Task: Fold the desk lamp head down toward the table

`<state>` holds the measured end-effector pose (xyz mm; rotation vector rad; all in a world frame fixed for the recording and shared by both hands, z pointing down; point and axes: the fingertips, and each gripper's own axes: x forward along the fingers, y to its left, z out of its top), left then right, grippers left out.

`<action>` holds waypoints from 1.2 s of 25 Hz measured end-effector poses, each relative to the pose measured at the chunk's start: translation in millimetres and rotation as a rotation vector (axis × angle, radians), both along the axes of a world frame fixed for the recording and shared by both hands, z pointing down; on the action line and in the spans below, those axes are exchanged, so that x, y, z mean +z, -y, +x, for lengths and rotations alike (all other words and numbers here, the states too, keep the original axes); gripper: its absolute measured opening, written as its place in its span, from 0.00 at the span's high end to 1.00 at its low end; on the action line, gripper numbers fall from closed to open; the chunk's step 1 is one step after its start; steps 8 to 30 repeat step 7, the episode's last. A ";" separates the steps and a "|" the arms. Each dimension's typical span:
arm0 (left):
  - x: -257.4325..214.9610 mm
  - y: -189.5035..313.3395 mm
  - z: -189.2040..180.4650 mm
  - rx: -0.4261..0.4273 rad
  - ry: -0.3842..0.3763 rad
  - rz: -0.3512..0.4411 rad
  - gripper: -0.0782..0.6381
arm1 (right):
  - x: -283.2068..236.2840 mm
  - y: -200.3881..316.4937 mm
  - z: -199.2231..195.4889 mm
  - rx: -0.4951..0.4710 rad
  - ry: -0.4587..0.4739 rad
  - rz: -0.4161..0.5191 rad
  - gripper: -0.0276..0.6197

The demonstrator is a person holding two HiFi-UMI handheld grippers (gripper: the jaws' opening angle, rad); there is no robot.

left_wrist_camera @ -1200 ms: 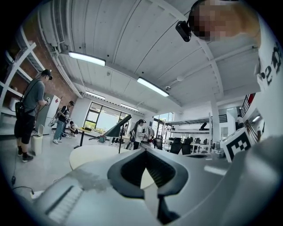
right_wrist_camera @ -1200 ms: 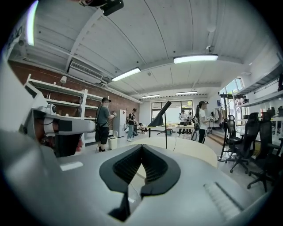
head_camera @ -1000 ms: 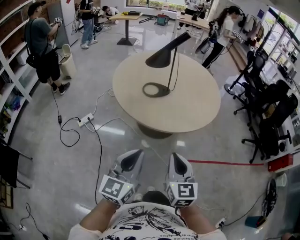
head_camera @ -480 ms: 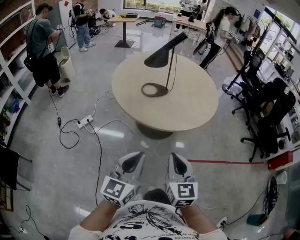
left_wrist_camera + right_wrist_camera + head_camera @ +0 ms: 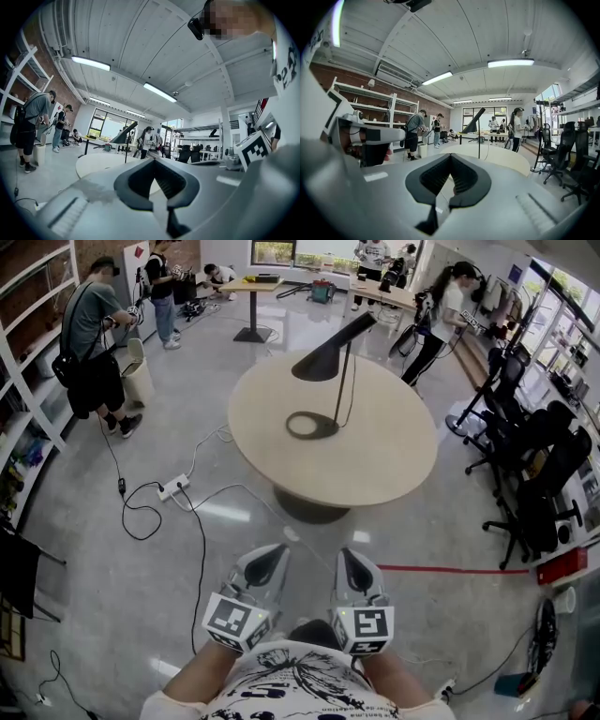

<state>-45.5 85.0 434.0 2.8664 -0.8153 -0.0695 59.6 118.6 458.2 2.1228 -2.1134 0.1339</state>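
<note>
You held left gripper (image 5: 272, 554) and right gripper (image 5: 347, 557) side by side near chest, well short of round table (image 5: 394, 460). Both jaws closed, empty. Desk lamp (image 5: 336, 381) stood on table, lamp head (image 5: 319, 360) raised, slanted.

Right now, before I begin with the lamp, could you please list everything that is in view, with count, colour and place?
desk lamp: one, black, standing on the table, head raised
round table: one, beige, middle of the room ahead
power strip: one, white, on the floor left of the table, cables attached
office chairs: several, black, along the right side
floor tape: one strip, red, on the floor near the table's right side
bin: one, pale, far left
bystanders: several, at the left and the back
left hand-held gripper: one, grey, jaws together, empty, close to the body
right hand-held gripper: one, grey, jaws together, empty, beside it
</note>
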 end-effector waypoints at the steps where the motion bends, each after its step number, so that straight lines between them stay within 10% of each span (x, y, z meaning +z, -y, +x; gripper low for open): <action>1: 0.2 -0.9 -0.3 0.001 -0.001 0.000 0.89 | 0.6 -0.6 -0.3 -0.001 0.004 -0.001 0.95; 30: 0.1 -5.1 0.3 -0.003 0.002 0.000 0.89 | -2.5 -4.4 1.2 -0.007 0.016 0.000 0.95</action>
